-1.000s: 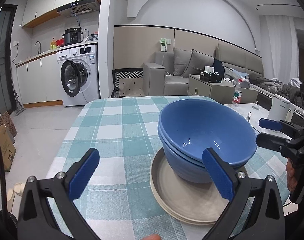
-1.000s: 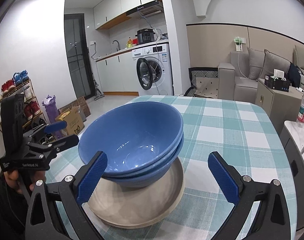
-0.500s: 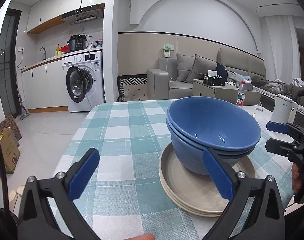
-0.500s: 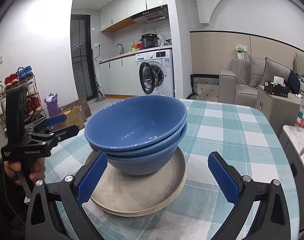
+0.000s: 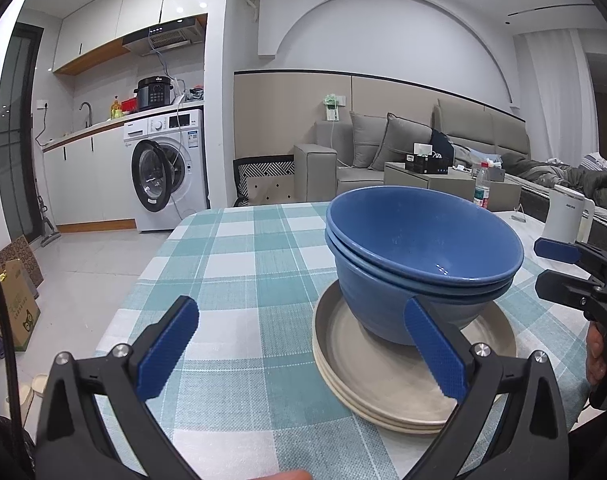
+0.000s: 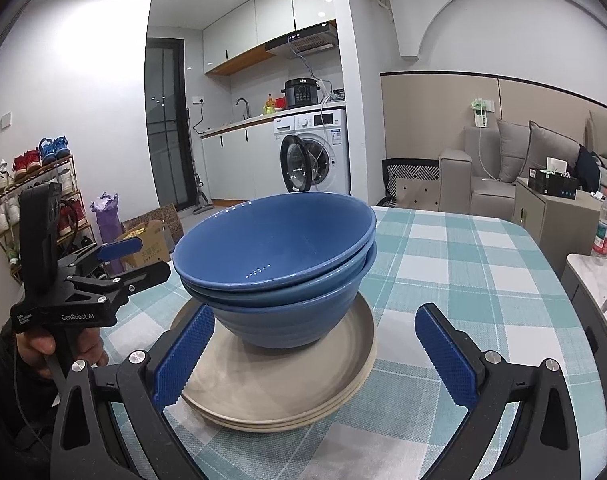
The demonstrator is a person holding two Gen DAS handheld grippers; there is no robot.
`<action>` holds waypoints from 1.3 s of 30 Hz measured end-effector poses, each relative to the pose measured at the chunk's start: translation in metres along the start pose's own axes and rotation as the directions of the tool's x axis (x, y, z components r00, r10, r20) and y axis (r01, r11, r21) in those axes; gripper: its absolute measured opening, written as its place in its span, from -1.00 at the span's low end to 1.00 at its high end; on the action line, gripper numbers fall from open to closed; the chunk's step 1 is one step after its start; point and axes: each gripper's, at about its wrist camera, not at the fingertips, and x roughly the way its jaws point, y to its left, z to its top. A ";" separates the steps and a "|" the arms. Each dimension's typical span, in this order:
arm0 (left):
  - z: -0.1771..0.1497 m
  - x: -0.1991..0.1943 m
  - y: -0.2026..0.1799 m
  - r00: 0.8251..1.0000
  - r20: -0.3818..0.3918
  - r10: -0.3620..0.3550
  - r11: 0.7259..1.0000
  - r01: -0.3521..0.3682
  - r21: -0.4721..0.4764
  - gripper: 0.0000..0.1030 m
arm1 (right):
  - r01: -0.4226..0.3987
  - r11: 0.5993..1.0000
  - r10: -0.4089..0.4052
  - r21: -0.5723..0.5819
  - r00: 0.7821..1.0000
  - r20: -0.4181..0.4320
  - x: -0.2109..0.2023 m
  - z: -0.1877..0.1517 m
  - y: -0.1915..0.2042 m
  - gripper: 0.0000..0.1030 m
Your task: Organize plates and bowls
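Covering the worktop (image 5: 239,248) is a teal-and-white checked cloth, lit from ceiling spots. Room behind, left to right in the left wrist view: cardboard boxes (image 5: 11,300) on a pale tiled floor, a white washing machine (image 5: 165,172) with its door ajar under the kitchen counter, a black cooker (image 5: 154,94) on top, then a grey sofa (image 5: 403,148) with cushions, a water bottle (image 5: 481,191) and a white kettle (image 5: 565,218) at far right. The right wrist view adds a shoe rack (image 6: 31,188) against the left wall.

Bowls (image 5: 419,256): blue, nested, standing upright in a stack of beige plates (image 5: 383,376) on the near right part of the worktop.

Left gripper (image 5: 299,352): blue-padded fingers (image 5: 167,348) spread wide, holding nothing; the right-hand pad lies in front of the plates' rim, contact not clear.

Right gripper (image 6: 315,354): fingers (image 6: 445,360) also wide apart and empty, the left pad overlapping the plates' near edge; touching or not cannot be told. A hand (image 6: 59,346) grips the left tool's handle.
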 end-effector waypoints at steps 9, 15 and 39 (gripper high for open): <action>-0.004 0.001 -0.001 1.000 0.003 -0.012 1.000 0.012 -0.001 1.00 | 0.004 1.000 -0.004 -0.027 1.000 0.012 0.002 -0.005 0.006 0.99; -0.001 -0.002 -0.001 1.000 0.027 -0.013 1.000 0.013 -0.009 1.00 | 0.001 1.000 0.000 -0.022 1.000 0.025 0.000 -0.005 0.005 0.99; -0.002 -0.007 0.002 0.998 0.054 -0.014 1.000 0.015 -0.025 1.00 | -0.014 0.999 0.015 -0.035 0.999 0.030 0.000 -0.005 0.009 0.99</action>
